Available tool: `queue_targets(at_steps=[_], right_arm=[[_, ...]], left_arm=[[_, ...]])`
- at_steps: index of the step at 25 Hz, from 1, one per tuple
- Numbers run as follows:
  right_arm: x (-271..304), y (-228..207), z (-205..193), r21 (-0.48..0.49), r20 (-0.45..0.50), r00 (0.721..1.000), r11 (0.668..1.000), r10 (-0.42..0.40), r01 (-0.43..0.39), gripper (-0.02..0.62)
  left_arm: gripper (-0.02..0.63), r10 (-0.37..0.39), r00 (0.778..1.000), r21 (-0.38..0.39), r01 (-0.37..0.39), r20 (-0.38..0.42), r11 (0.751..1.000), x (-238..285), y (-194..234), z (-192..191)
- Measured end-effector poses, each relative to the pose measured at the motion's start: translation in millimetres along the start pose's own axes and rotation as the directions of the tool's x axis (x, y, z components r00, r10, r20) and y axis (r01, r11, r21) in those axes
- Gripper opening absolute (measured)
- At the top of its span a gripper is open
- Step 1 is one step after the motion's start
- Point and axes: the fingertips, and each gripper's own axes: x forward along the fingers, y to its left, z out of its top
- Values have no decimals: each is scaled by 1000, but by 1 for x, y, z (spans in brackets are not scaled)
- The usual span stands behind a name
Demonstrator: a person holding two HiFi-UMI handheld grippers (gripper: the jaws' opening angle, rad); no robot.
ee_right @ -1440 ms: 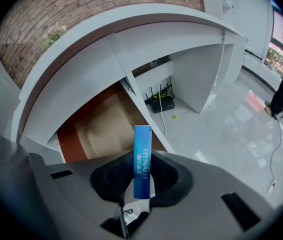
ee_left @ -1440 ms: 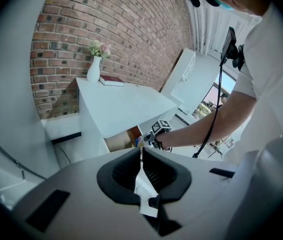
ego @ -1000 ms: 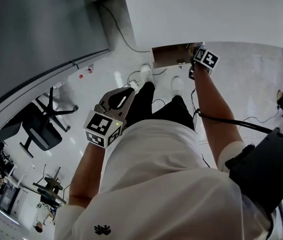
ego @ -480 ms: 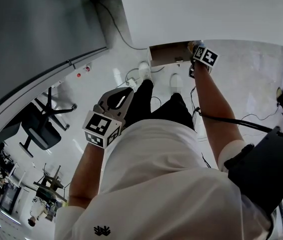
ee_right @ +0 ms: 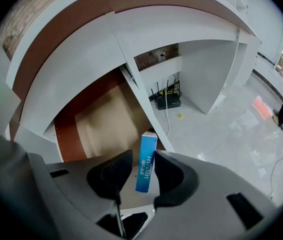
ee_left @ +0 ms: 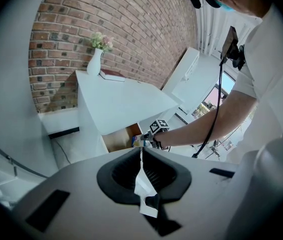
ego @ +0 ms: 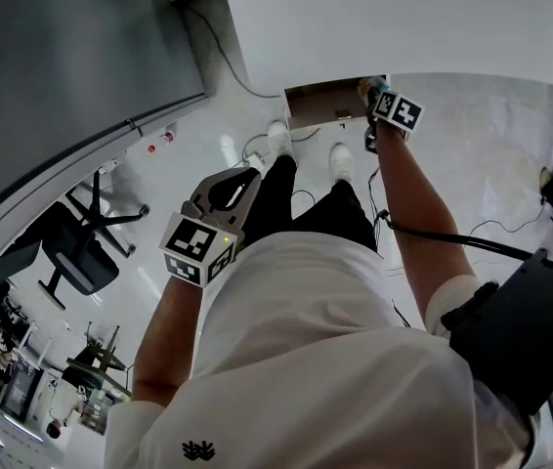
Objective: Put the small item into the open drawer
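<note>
A small blue box stands upright between my right gripper's jaws, over the open drawer's brown floor. The jaws are opening: a gap shows on the box's left side, while its right edge lies against the right pad. In the head view the right gripper hangs at the right end of the drawer. My left gripper is held by the person's left thigh, far from the drawer, shut and empty. The left gripper view shows the left gripper's pads together and the drawer in the distance.
The drawer sticks out from under a white desk. A black router and cables lie on the floor under the desk. A vase of flowers stands on the desk by a brick wall. An office chair is at the left.
The right gripper has stayed at the drawer's right end. The left gripper has barely moved. The whole view has shifted slightly.
</note>
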Motion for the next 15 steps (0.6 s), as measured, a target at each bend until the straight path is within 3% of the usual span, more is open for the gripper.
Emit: queue_targets(at_steps=[15], right_arm=[[-56, -16, -4, -38, -3, 995, 995, 96, -96, 190]], left_arm=[[32, -38, 999, 65, 36, 17, 997, 10, -56, 13]])
